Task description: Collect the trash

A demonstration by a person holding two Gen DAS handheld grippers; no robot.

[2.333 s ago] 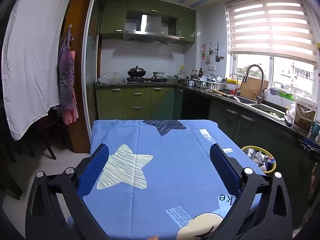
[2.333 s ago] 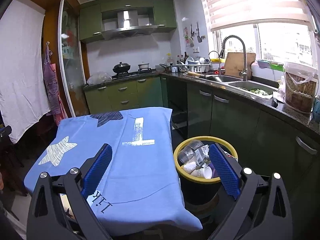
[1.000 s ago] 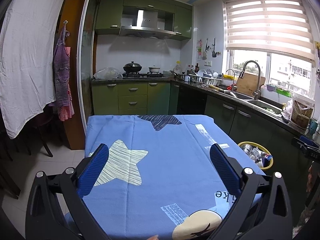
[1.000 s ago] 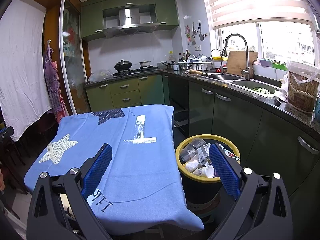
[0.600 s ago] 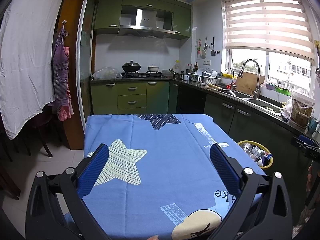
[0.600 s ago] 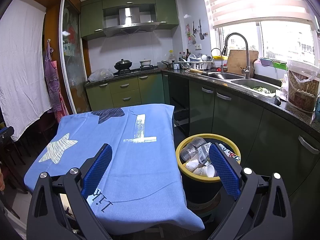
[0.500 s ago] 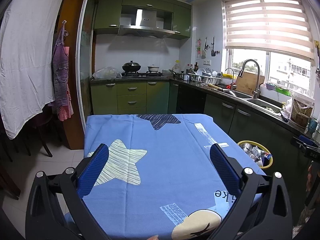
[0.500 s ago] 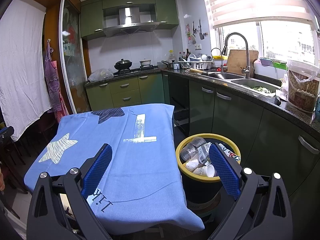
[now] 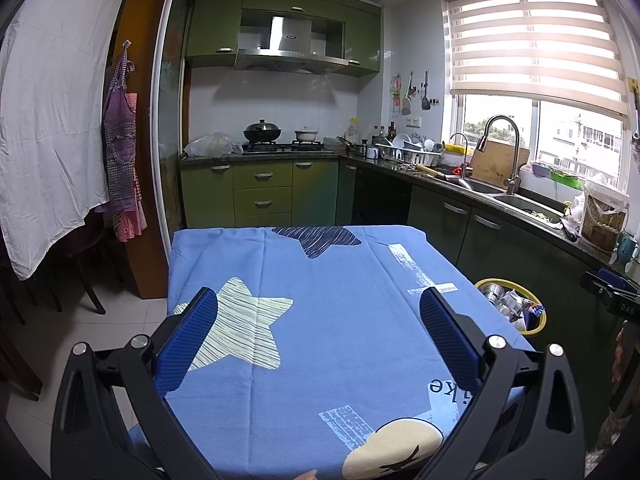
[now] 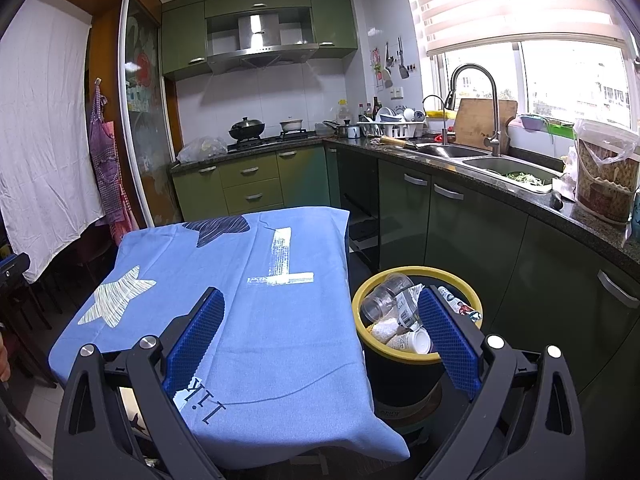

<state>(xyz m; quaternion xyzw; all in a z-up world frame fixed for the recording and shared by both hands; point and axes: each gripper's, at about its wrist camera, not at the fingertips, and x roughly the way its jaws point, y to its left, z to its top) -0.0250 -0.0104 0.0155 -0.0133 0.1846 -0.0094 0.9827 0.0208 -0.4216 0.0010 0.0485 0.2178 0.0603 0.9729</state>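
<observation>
A narrow kitchen with green cabinets, a stove on the far wall, and a counter with a sink running under a bright window on the right. In the middle stands a table covered by a blue star-patterned cloth (image 9: 332, 320), bare of any objects. Between the table's right edge and the counter cabinets sits a black bin with a yellow rim (image 10: 464, 284), nearly full of trash (image 10: 394, 316): clear plastic bottles, paper cups and wrappers piled close to the rim.

The left gripper (image 9: 318, 330) hangs over the near part of the table, spread wide and holding nothing. The right gripper (image 10: 320, 328) is also spread wide and empty, its view straddling the table's right edge and the bin.

Judging from this, collecting looks finished or nearly so. The main risk is the bin: with trash heaped so high, anything added could roll off onto the floor. The cloth overhangs the table corner just beside the bin, so a low-passing finger could snag it and drag it.

Open room lies above the table; the gap around the bin is tight.
</observation>
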